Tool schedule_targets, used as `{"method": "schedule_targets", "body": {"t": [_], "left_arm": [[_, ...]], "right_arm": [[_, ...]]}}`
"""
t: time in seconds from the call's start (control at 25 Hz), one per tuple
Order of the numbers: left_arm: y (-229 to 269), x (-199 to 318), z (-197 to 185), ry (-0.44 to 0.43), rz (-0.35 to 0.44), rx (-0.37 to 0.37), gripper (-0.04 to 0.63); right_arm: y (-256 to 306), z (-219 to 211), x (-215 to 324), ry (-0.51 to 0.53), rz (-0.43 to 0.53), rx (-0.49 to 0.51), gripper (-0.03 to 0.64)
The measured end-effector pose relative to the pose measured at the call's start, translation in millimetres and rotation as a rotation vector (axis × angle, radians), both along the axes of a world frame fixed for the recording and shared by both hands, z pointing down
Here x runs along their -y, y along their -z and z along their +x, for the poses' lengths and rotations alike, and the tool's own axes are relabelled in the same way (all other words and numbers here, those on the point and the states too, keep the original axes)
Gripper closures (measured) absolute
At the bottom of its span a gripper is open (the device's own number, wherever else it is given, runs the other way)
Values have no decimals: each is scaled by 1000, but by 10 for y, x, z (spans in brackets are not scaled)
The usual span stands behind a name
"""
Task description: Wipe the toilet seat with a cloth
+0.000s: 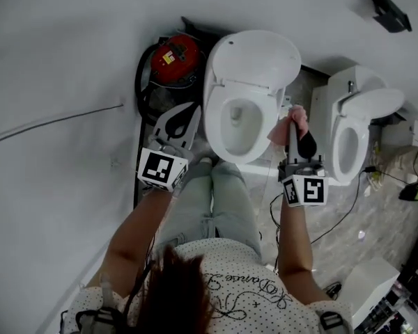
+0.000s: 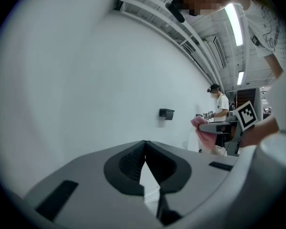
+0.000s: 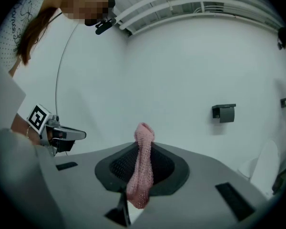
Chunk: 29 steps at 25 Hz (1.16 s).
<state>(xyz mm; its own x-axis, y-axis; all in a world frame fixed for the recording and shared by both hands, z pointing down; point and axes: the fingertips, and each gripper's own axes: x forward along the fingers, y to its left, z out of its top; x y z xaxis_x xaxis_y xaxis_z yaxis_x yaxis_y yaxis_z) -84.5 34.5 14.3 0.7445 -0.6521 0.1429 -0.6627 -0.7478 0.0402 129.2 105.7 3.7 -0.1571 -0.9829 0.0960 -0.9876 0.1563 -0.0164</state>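
Note:
A white toilet stands in front of me with its lid [image 1: 259,58] raised and its seat [image 1: 214,120] down around the bowl. My right gripper [image 1: 293,122] hovers at the seat's right edge, shut on a pink cloth [image 1: 290,125] that hangs from its jaws. The right gripper view shows the cloth [image 3: 142,171] pinched between the dark pads and drooping. My left gripper [image 1: 192,111] is just left of the seat, shut with nothing in it; in its own view the jaws of this gripper [image 2: 145,147] meet at the tips.
A second white toilet [image 1: 354,134] stands to the right. A red canister [image 1: 175,56] with a dark hose sits at the back left by the wall. Cables [image 1: 338,221] trail over the floor at right. A black holder [image 3: 224,112] is fixed to the wall.

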Motion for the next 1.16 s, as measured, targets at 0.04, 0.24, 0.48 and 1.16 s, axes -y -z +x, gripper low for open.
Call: {"method": "schedule_targets", "body": {"t": [0.04,0.24,0.48,1.16], "left_arm": [[77,-46,-1,-6,2,-4,591],[449,-201,12,-34,32,-29,591],[663,-231,-7,-50,58,-43,591],[867,-489,20,-102,36,-63,591]], "right_arm": [[93,-43,-37,7,11,-6,557],[502,-186,-169,25,56,-49,557],[832,-315,-209,19,110,-61,557],[1261,-456,-375,-11,215,-88,555]]}}
